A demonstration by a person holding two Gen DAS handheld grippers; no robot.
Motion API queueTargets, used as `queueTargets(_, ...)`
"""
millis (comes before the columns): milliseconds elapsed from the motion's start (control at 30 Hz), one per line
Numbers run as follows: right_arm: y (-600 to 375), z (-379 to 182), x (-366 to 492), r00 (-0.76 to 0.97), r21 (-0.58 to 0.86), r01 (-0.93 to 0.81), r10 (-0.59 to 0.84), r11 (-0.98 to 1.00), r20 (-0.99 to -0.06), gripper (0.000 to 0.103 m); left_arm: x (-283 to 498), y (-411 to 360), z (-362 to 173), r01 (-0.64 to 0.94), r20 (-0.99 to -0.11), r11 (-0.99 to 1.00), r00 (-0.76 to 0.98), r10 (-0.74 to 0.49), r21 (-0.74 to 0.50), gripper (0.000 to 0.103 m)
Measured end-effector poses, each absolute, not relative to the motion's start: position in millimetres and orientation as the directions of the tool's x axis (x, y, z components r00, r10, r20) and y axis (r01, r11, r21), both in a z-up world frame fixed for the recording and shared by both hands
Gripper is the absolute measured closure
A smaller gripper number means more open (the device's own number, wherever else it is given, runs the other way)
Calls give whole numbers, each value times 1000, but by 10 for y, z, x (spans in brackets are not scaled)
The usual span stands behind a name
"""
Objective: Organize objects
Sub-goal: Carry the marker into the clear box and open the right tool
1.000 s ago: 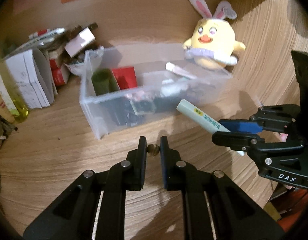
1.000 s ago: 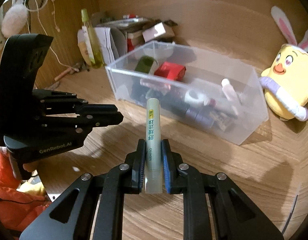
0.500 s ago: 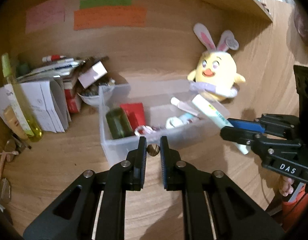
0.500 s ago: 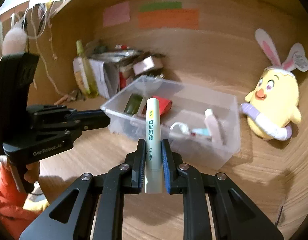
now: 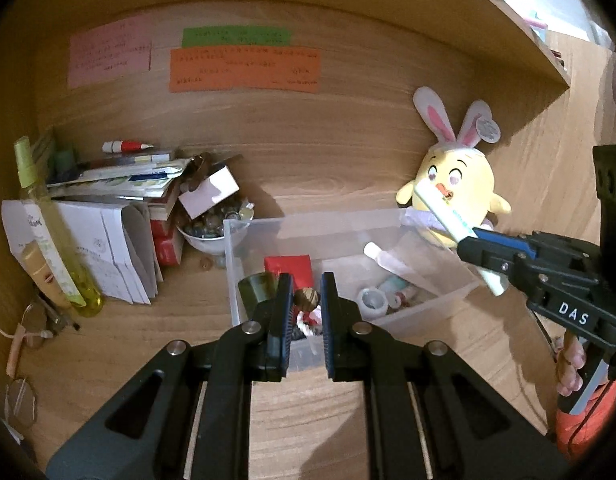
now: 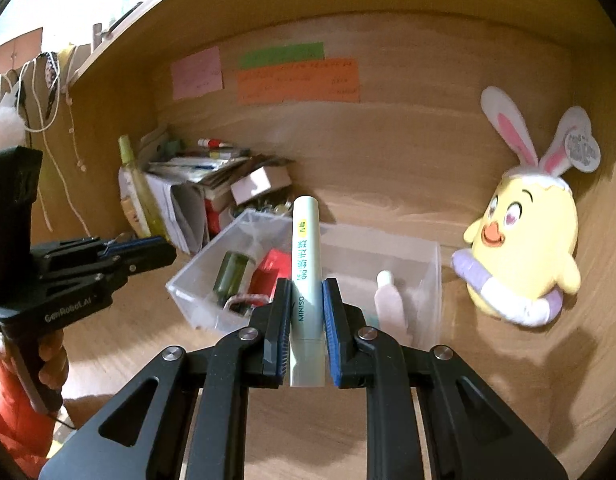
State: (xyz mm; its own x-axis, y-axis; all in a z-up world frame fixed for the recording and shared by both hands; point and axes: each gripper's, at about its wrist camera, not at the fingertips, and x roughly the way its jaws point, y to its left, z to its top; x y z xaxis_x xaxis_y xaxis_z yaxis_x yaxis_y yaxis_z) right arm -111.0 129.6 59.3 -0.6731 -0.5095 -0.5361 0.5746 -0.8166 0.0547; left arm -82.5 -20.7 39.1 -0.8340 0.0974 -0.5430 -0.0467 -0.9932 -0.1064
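Observation:
My left gripper (image 5: 306, 289) is shut on a small brown round bead (image 5: 307, 298), held above the near wall of a clear plastic bin (image 5: 308, 217). My right gripper (image 6: 306, 292) is shut on a pale green MINISO tube (image 6: 305, 248) that points up and away over the same bin (image 6: 437, 280). In the left wrist view the right gripper (image 5: 470, 245) comes in from the right, its tube (image 5: 442, 208) slanting over the bin's right end. The left gripper (image 6: 166, 251) shows at the left of the right wrist view. The bin holds a dark green bottle (image 6: 228, 276), a red box (image 5: 288, 268) and a white tube (image 5: 388, 262).
A yellow plush chick with rabbit ears (image 6: 524, 240) leans on the wooden back wall right of the bin. Left of it are stacked papers (image 5: 108, 248), a yellow-green bottle (image 5: 48, 224) and a bowl of beads (image 5: 212, 228). Sticky notes (image 5: 244, 70) hang under a shelf.
Both grippers have risen and tipped upward, each still gripping its object. The bin has slid lower in both views, and the back wall and notes have come into sight.

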Motion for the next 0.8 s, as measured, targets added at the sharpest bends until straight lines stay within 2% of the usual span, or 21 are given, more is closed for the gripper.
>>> queueTargets(200,1217,616,-1348,-673,47,569,-498,-821,-547,89,-1031,-193,327,-43,-567,-993,-818,96,-106,91)
queueTargets(800,787,113,-1842,-597,-29,596,-418,-803,-685,89,-1440,-169,-17,-46,-652,-994,-751,103,-103,91)
